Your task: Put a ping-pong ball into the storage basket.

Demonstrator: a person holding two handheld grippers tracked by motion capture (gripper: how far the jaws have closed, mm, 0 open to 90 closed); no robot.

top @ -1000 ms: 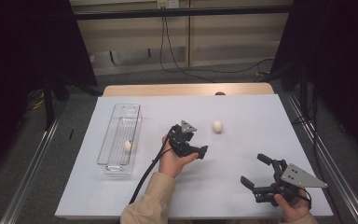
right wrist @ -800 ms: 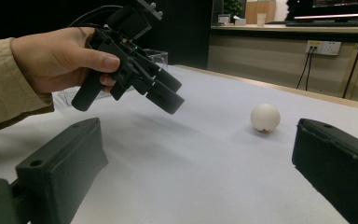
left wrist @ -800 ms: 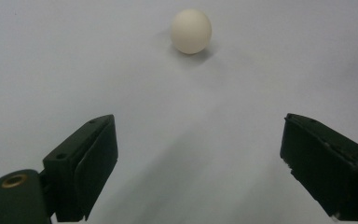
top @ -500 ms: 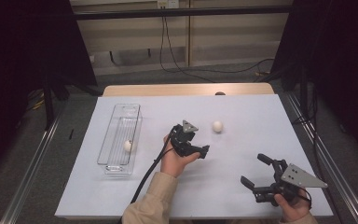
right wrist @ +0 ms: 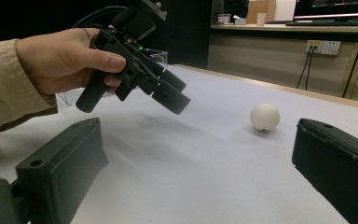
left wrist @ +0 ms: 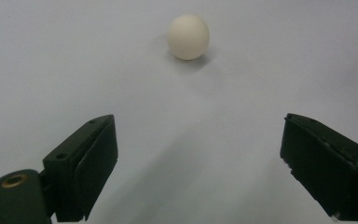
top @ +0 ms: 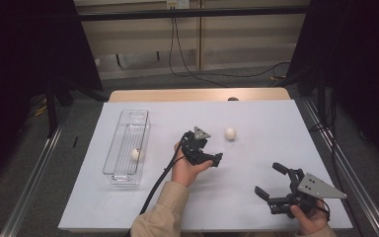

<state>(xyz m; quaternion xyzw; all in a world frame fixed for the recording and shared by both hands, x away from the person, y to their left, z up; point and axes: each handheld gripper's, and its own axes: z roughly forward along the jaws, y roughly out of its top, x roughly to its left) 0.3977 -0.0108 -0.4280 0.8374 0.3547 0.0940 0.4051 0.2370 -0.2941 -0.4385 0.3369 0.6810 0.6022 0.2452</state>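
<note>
Hovering above mid-table, the left gripper (top: 208, 154) has its jaws spread wide and empty, angled down toward the loose egg (top: 230, 133) at its 1 o'clock, near but not touching; likely lined up for a grab. A second egg (top: 135, 154) sits inside the clear tray (top: 126, 120) at the table's 9 o'clock (probably where the loose one belongs). The right gripper (top: 272, 184), low at 5 o'clock and well apart from both eggs, is also released, seemingly parked out of the way.
</note>
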